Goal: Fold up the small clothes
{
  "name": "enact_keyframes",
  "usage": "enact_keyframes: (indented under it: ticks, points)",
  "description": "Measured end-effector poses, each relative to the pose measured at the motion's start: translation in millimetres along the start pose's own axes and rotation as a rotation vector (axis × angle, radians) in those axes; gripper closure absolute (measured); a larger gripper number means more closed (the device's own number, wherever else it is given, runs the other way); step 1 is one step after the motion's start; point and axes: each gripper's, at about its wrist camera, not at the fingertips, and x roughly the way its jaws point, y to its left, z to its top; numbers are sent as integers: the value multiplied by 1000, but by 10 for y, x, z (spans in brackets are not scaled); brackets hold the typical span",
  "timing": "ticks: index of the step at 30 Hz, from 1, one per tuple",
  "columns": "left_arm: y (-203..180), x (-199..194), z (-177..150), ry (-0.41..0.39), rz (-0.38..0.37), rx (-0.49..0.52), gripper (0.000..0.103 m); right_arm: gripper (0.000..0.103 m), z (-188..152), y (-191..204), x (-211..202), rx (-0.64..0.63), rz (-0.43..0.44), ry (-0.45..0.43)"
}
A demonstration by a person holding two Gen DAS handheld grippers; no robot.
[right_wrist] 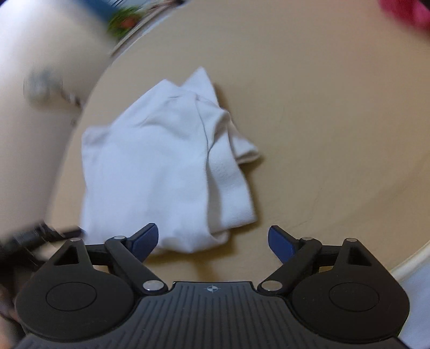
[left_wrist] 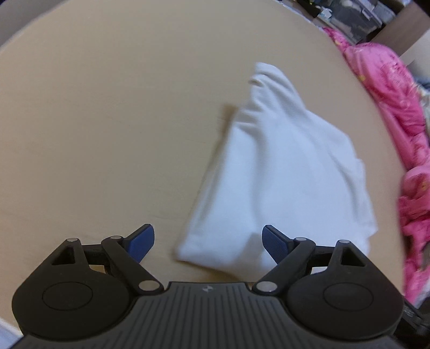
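Observation:
A small white garment [left_wrist: 282, 171] lies folded into a rough bundle on the beige table [left_wrist: 107, 120]. In the left wrist view it sits ahead and to the right, its near corner between the blue fingertips. My left gripper [left_wrist: 208, 241] is open and empty above that corner. In the right wrist view the same white garment [right_wrist: 161, 166] lies ahead and left, with a folded sleeve on its right side. My right gripper [right_wrist: 213, 241] is open and empty, just short of the garment's near edge.
A heap of pink clothing [left_wrist: 397, 128] lies along the table's right edge in the left wrist view, with dark storage boxes [left_wrist: 357, 16] behind it. In the right wrist view a blurred white shape [right_wrist: 40, 80] fills the left side. The table's rim [right_wrist: 414, 257] curves at lower right.

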Motion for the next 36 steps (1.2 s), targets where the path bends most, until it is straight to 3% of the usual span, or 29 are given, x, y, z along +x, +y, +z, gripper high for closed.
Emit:
enact_keyframes:
  ticks: [1, 2, 3, 4, 10, 14, 15, 17, 18, 19, 20, 22, 23, 27, 32, 36]
  points:
    - [-59, 25, -23, 11, -9, 2, 31, 36, 34, -30, 65, 51, 29, 10]
    - [-131, 31, -52, 16, 3, 18, 36, 53, 73, -25, 104, 72, 49, 8]
    - [-171, -4, -76, 3, 18, 39, 39, 88, 116, 0, 131, 60, 61, 21]
    - [-216, -41, -95, -1, 15, 59, 48, 94, 160, 37, 167, 41, 49, 37]
    - [-413, -17, -284, 18, 0, 135, 50, 95, 388, 125, 133, -50, 5, 27]
    - [-323, -74, -400, 18, 34, 118, 37, 95, 405, 68, 223, -37, -2, 37]
    - [-294, -106, -409, 19, 64, 113, 36, 94, 373, 42, 243, -27, -1, 36]
    - [-321, -225, -457, -11, 142, 155, 33, 80, 313, 112, 205, -45, -37, 31]
    - [-349, -327, -507, -39, 195, 192, 24, 70, 252, 207, 144, -94, -87, 10]
    - [-390, -427, -578, -72, 244, 228, 14, 58, 180, 324, 76, -164, -139, -15]
    - [-430, -536, -664, -108, 283, 263, 10, 50, 71, 476, -21, -266, -194, -43]
    - [-517, -800, -883, -173, 330, 323, 6, 21, -214, 722, -297, -455, -263, -111]
    - [-553, -911, -980, -191, 337, 339, 6, 17, -366, 841, -425, -538, -291, -147]
    - [-624, -1359, -1378, -248, 311, 314, 6, 9, -927, 1179, -938, -723, -323, -283]
    - [-632, -1588, -1646, -278, 280, 254, 6, 5, -1272, 1303, -1401, -684, -310, -364]
    - [-635, -1629, -1769, -298, 302, 259, 6, 5, -1396, 1294, -1494, -672, -328, -380]
